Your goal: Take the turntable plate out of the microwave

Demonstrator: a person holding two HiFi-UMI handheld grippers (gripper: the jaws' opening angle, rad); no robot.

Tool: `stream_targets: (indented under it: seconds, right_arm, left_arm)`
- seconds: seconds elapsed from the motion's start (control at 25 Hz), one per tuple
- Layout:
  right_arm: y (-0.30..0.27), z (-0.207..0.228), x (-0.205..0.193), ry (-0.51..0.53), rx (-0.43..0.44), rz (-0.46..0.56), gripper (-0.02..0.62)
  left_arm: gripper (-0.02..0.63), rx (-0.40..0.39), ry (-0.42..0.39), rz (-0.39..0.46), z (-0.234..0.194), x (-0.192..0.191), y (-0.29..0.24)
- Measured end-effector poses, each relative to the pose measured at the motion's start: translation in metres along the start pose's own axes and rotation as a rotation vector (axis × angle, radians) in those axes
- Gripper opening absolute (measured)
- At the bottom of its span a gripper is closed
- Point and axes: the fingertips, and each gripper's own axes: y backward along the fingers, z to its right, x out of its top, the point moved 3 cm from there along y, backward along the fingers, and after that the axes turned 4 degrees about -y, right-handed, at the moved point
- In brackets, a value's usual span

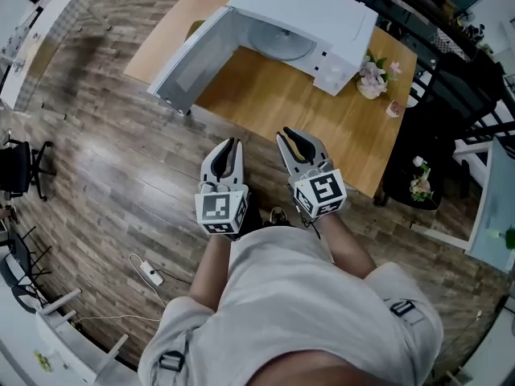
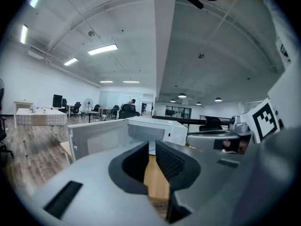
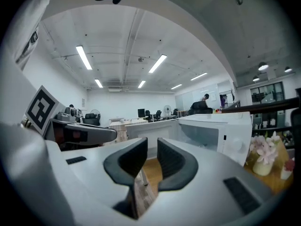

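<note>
Nearest, the left gripper [image 1: 229,145] and right gripper [image 1: 296,141] hang side by side above the floor [image 1: 121,175], short of the table [image 1: 322,115]; both sets of fingers stand slightly apart, holding nothing; beyond, the microwave [image 1: 338,14] has its door [image 1: 189,63] swung open; the turntable plate [image 1: 278,40] lies inside.

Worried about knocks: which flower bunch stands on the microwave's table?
The pink-and-white bunch right beside the microwave; the other bunch sits off the table on a dark stand.
</note>
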Motion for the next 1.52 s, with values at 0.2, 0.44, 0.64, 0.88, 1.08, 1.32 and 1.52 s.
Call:
stream_targets:
  seconds: [0.2,0.44,0.64,0.88,1.08,1.32,1.52]
  right_arm:
    - [-0.041,0.025,0.0,-0.02,-0.099,-0.019,0.074]
    - [-0.081,0.041,0.0,-0.057,-0.218,-0.037,0.077]
    - [-0.103,0.056,-0.009,-0.12,-0.313,-0.045,0.078]
    - [-0.11,0.069,-0.027,-0.177,-0.402,-0.067,0.08]
    - [-0.117,0.086,-0.038,-0.227,-0.429,-0.082,0.08]
    - [-0.137,0.112,-0.055,-0.315,-0.401,-0.099,0.08]
    - [-0.163,0.14,-0.069,-0.421,-0.345,-0.128,0.078]
  left_arm:
    - [0.06,-0.106,-0.006,-0.035,-0.028,0.004,-0.056]
    - [0.063,-0.242,-0.025,-0.075,-0.057,0.009,-0.112]
    - [0.064,-0.347,-0.014,-0.123,-0.073,0.0,-0.147]
    - [0.066,-0.408,0.001,-0.175,-0.084,-0.015,-0.178]
    - [0.067,-0.44,0.006,-0.23,-0.082,-0.03,-0.202]
    - [0.067,-0.445,0.02,-0.278,-0.081,-0.04,-0.236]
    - [0.067,-0.425,0.079,-0.363,-0.084,-0.063,-0.27]
